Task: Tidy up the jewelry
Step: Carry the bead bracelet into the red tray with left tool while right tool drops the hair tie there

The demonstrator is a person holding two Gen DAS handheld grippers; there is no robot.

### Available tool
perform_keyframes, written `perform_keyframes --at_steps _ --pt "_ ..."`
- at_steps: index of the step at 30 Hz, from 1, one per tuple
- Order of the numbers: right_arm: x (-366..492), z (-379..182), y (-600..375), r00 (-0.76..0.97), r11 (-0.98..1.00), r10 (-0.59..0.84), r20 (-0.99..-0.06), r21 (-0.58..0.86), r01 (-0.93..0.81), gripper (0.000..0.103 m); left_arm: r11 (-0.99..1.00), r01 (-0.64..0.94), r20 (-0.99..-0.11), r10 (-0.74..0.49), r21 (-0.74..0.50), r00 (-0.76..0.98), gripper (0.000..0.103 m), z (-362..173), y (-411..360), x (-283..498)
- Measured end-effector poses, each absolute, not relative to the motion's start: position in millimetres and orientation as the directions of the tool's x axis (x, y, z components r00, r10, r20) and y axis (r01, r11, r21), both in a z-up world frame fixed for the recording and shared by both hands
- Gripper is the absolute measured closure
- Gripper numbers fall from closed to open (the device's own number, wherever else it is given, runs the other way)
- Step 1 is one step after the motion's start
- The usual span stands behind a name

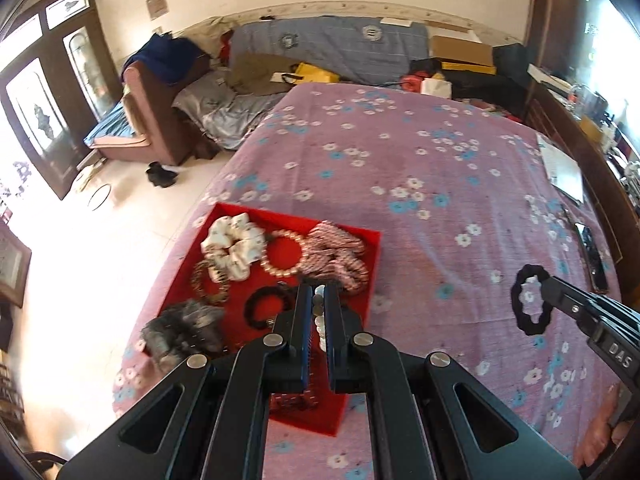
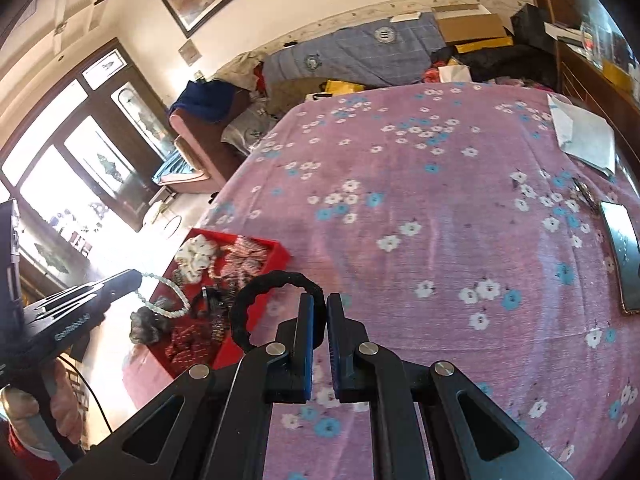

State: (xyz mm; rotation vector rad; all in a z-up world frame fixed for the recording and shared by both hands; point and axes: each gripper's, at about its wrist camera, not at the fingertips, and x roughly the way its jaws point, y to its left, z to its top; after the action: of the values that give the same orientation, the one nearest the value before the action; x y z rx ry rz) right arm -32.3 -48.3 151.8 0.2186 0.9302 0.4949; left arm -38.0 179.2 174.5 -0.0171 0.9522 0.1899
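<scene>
The left gripper (image 1: 319,308) is pressed shut on a pale bead string (image 1: 320,322), held just above the red tray (image 1: 362,276). The beads are small, hard and slippery, so the string is best pinched across a few beads, not at one. The right gripper (image 2: 321,322) is pinched on a black hair tie (image 2: 272,304), to the right of the tray, over the pink sheet (image 2: 440,240). The tie is soft, light and stretchy, and can be held anywhere on its ring. Farther off in the tray, a white scrunchie (image 1: 234,246) and a pearl bracelet (image 1: 282,254) are seen.

Only in the right view is the bead string seen hanging as a long loop. Only in the left view is the tie seen as a full ring.
</scene>
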Motion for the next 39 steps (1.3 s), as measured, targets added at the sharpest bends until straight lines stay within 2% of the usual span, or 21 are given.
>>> perform_keyframes --at_steps 9,18,39 --pt "-43 169 -17 0.502 0.863 0.502 -0.704 0.367 -0.347 0.095 0.975 -0.191 -0.799 0.201 0.11 0.566 0.098 180 206 -43" --pt "-47 184 9 0.519 0.865 0.496 -0.696 0.344 -0.365 0.095 0.981 -0.169 -0.798 0.178 0.096 0.575 0.098 181 225 -41" --pt "-48 171 68 0.485 0.866 0.485 -0.728 0.322 -0.384 0.095 0.986 -0.152 -0.828 0.14 0.067 0.543 0.098 159 273 -38"
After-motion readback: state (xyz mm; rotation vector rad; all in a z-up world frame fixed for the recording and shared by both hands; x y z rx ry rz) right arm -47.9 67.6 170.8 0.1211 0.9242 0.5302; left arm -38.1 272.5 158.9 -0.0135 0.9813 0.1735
